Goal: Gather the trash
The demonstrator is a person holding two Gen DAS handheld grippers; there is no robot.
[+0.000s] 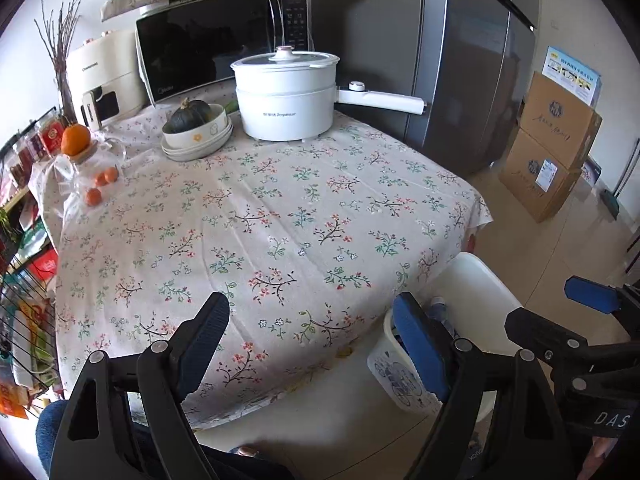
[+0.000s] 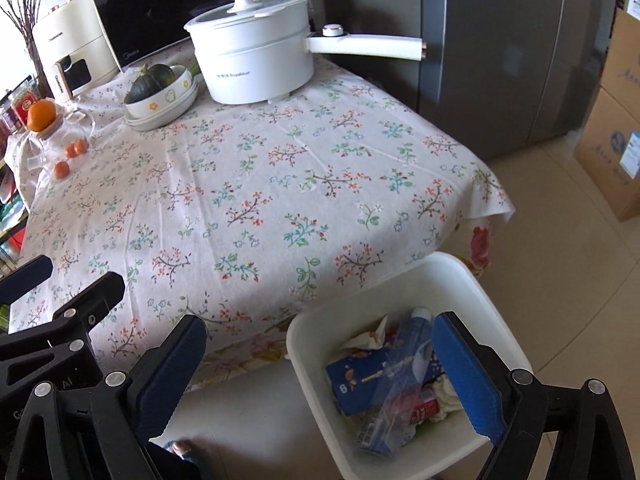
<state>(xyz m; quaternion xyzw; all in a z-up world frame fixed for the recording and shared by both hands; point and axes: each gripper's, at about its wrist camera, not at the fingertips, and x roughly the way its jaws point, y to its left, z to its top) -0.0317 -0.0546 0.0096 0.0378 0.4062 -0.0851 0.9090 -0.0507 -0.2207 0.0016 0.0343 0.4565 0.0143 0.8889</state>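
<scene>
You are hovering both tongs — left gripper (image 1: 310, 340) and right gripper (image 2: 320, 376) — spread and empty beside the filled white trash bin (image 2: 496, 300), so collecting looks finished — scan the floral tablecloth (image 2: 260, 184) for leftovers.

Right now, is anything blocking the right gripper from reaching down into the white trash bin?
Nothing visible does. The right gripper is open and empty above the white bin, whose top is uncovered, with trash already inside.

Both tongs are black plastic frames with triangular cut-outs and round silver rivets. The left tongs (image 1: 310, 334) and right tongs (image 2: 320, 364) carry ribbed blue pads (image 2: 466, 376). White lettering "DAS" marks one housing.
</scene>
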